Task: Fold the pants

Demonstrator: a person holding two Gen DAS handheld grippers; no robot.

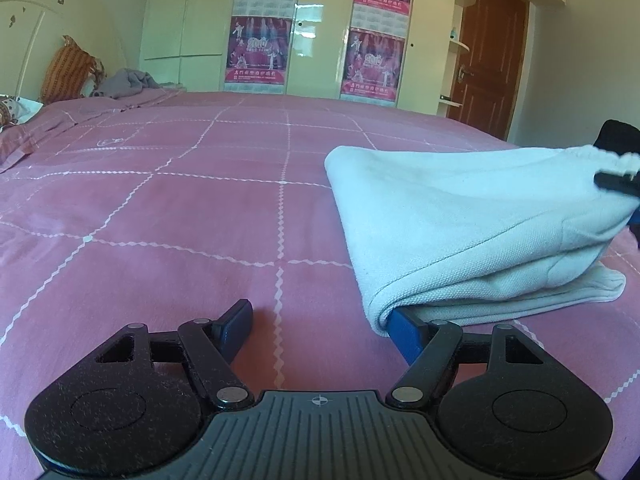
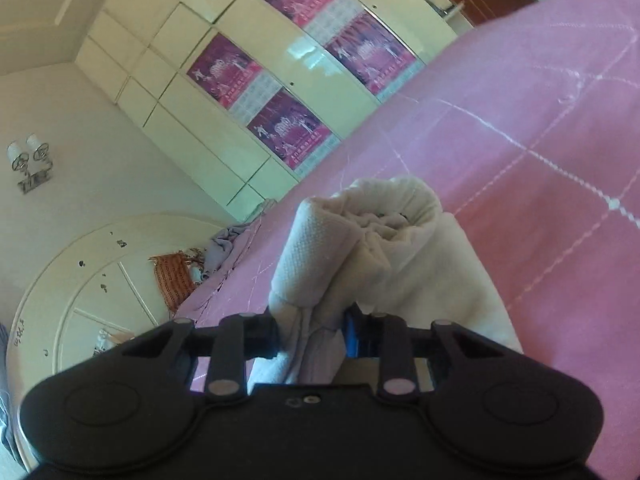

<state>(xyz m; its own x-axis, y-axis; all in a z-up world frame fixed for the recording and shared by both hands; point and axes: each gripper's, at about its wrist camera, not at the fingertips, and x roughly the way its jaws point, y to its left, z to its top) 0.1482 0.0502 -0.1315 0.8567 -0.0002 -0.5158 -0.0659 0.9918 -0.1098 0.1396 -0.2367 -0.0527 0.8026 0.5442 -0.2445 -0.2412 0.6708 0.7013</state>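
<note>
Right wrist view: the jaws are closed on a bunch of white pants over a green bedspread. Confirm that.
Not quite. The bedspread is pink with a white grid, not green; the right wrist view shows it. The rest holds: the right gripper has its jaws closed on a bunch of the white pants.

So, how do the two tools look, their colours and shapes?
Both are black plastic. The left tool has two round discs, silver pivot pins, a ribbed centre plate with a small crosshair mark, and blue fingers. The right tool looks alike, its centre plate smooth.
</note>
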